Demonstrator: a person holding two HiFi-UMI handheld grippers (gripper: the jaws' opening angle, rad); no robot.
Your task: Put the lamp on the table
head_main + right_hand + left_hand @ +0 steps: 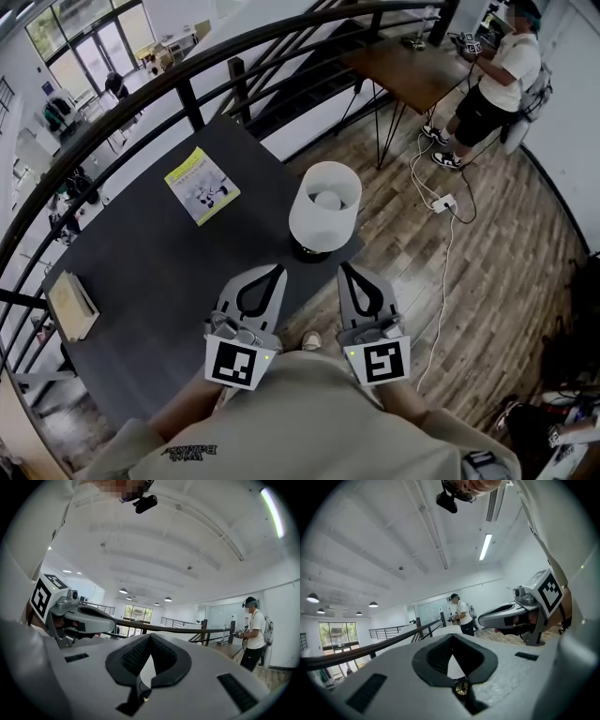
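Observation:
A lamp [324, 208] with a white drum shade and a dark base stands upright on the near right corner of the dark table [159, 253]. Both grippers are held low, close to my body, with their tips pointing at the lamp and a short gap between them and it. My left gripper [277, 270] has its jaws together and holds nothing. My right gripper [346, 269] is likewise shut and empty. In the left gripper view the shut jaws [452, 637] meet at a point, with the right gripper [511, 613] beside them. The right gripper view shows the same [150, 637].
A yellow-green booklet [202, 184] lies on the far part of the table, and a tan book [73, 305] at its left edge. A black railing [187, 70] curves behind. A person [497, 75] stands at a wooden table at back right. A white cable and socket [442, 202] lie on the wood floor.

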